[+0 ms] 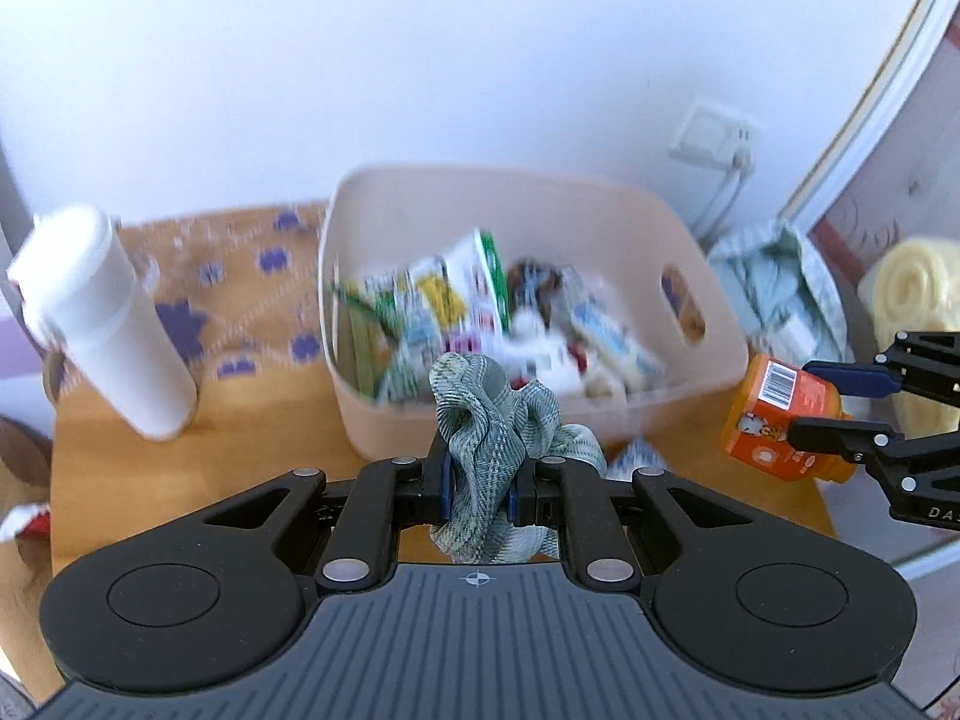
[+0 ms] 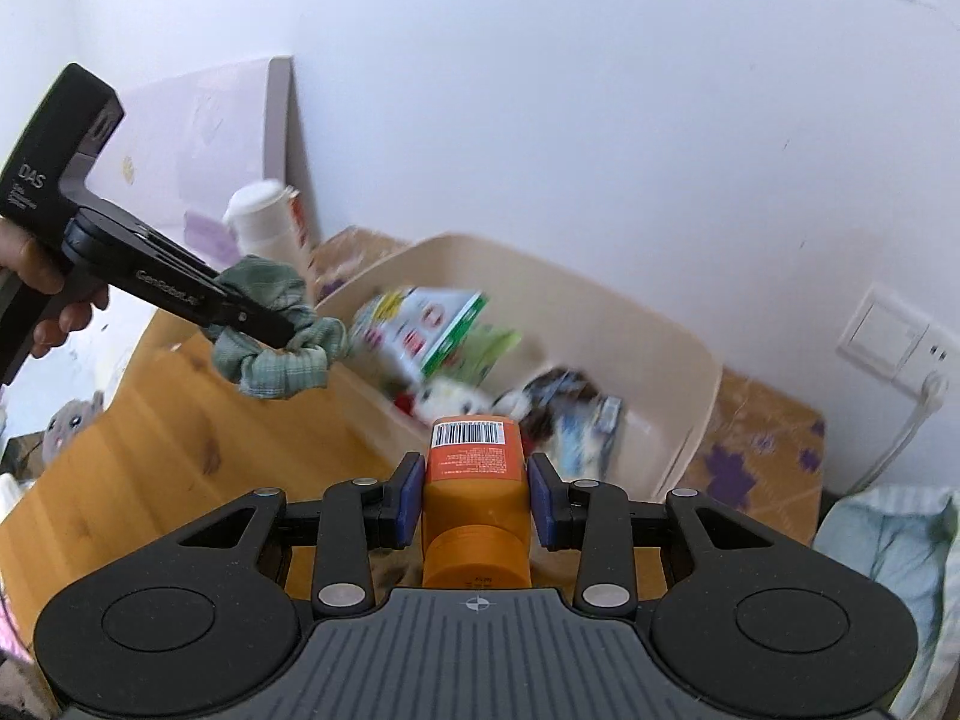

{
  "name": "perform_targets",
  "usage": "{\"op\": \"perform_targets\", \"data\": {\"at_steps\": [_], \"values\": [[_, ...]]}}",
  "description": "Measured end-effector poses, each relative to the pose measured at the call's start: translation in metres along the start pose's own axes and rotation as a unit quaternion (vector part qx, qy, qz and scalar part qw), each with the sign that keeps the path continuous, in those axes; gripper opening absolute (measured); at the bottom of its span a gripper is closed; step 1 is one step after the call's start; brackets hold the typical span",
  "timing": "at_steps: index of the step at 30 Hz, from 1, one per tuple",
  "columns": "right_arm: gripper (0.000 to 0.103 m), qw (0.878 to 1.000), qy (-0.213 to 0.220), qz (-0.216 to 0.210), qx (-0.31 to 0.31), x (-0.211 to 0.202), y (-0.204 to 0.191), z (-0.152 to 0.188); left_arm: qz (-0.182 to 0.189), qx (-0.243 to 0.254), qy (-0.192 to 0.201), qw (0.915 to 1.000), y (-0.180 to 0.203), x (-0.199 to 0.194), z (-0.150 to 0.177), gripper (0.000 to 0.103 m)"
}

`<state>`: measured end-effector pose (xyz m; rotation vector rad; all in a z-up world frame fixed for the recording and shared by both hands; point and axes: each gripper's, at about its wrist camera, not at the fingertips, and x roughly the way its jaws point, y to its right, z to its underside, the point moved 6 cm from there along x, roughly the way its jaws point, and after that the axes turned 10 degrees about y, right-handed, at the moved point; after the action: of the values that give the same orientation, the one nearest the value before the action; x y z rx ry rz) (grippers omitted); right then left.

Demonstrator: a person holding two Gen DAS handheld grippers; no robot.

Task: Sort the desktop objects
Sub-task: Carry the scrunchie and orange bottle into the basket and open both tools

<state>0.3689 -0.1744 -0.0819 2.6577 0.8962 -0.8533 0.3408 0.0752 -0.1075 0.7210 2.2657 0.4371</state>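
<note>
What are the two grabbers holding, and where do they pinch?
The left gripper pinches a green scrunchie through its bunched middle. The right gripper squeezes an orange bottle across its sides, above the cap.

Woven plaid cloth, glossy orange plastic bottle, matt beige plastic bin, wood tbl.

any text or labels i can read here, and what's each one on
"DAS": handle of the left claw, which grips the green cloth.
"GenRobot.AI": that claw's side, only roughly legible.
"DA": right claw, cut off.
Orange bottle: barcode and print too small.
Packages in the beige bin: blurred.
</note>
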Motion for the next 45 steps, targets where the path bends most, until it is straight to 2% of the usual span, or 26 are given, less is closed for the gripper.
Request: {"op": "perform_targets", "data": {"at_steps": [9, 16, 26, 30, 33, 34, 35, 38, 40, 45], "values": [[0.035, 1.000, 0.013, 0.025, 0.005, 0.030, 0.030, -0.028, -0.028, 0.012, 0.046, 0.9985, -0.001, 0.013, -0.055, 0.015], [0.035, 0.999, -0.004, 0.035, 0.005, 0.069, 0.038, -0.031, -0.034, 0.045, 0.053, 0.9970, 0.013, 0.045, -0.078, 0.015], [0.035, 0.996, -0.060, 0.063, 0.026, 0.124, 0.044, -0.004, -0.072, 0.051, 0.016, 0.9960, 0.024, 0.103, -0.057, 0.015], [0.035, 0.994, -0.081, 0.063, 0.027, 0.129, 0.044, 0.009, -0.066, 0.038, -0.001, 0.9971, 0.026, 0.116, -0.047, 0.017], [0.035, 0.994, -0.094, 0.060, 0.021, 0.129, 0.042, 0.019, -0.060, 0.037, 0.002, 0.9975, 0.026, 0.116, -0.046, 0.034], [0.036, 0.993, -0.099, 0.062, 0.018, 0.129, 0.042, 0.022, -0.062, 0.035, 0.007, 0.9975, 0.026, 0.115, -0.046, 0.044], [0.044, 0.993, -0.099, 0.064, 0.017, 0.127, 0.043, 0.023, -0.065, 0.032, 0.012, 0.9973, 0.026, 0.114, -0.048, 0.056], [0.053, 0.994, -0.085, 0.063, 0.018, 0.119, 0.041, 0.022, -0.056, 0.008, 0.023, 0.9982, 0.026, 0.107, -0.050, 0.072], [0.063, 0.995, -0.075, 0.072, 0.011, 0.112, 0.041, 0.018, -0.059, 0.006, 0.023, 0.9980, 0.028, 0.103, -0.049, 0.072], [0.077, 0.995, -0.056, 0.076, 0.019, 0.094, 0.044, 0.014, -0.085, 0.019, 0.038, 0.9955, 0.032, 0.095, -0.046, 0.075]]}}
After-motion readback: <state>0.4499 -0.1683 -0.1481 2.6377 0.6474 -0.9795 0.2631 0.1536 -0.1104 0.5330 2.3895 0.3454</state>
